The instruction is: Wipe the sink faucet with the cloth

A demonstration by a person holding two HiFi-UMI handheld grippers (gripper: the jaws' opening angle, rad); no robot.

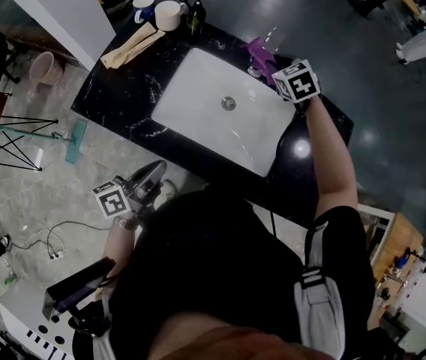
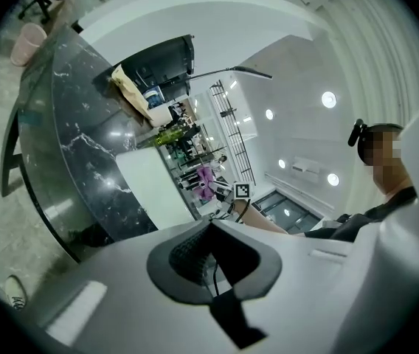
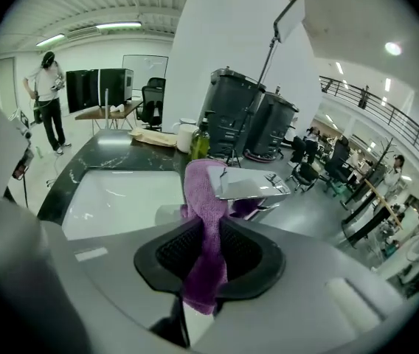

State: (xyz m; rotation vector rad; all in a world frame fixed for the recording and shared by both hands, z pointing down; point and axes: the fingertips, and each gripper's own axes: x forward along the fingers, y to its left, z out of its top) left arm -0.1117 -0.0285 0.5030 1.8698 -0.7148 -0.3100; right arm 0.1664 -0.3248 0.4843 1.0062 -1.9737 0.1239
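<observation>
Purple cloth [image 3: 208, 220]: pinched in the jaws of the right gripper [image 3: 209, 236]. It runs up out of them and lies against the left side of the faucet's spout, and more purple shows beneath the spout. In the head view it sits at the upper centre of the frame, at the sink's far right corner.
Chrome faucet with flat, wide spout [image 3: 252, 185]: stands just past the right jaws, centre of the right gripper view, its spout reaching out to the right.
White rectangular sink [image 1: 190, 88]: set into the black marble surface [image 1: 123, 96], with a round metal drain [image 1: 229, 103] in its middle.
Right gripper: upper right of centre in the head view, at the end of an outstretched arm, tilted downward at the faucet.
Left gripper [image 2: 211, 231]: jaws pressed together with nothing between them. It is lower left in the head view, held off the surface over the pale floor and well apart from the sink.
Upper left end of surface: two mugs [image 1: 157, 10], a dark bottle [image 1: 196, 15] and a tan folded cloth [image 1: 132, 45].
</observation>
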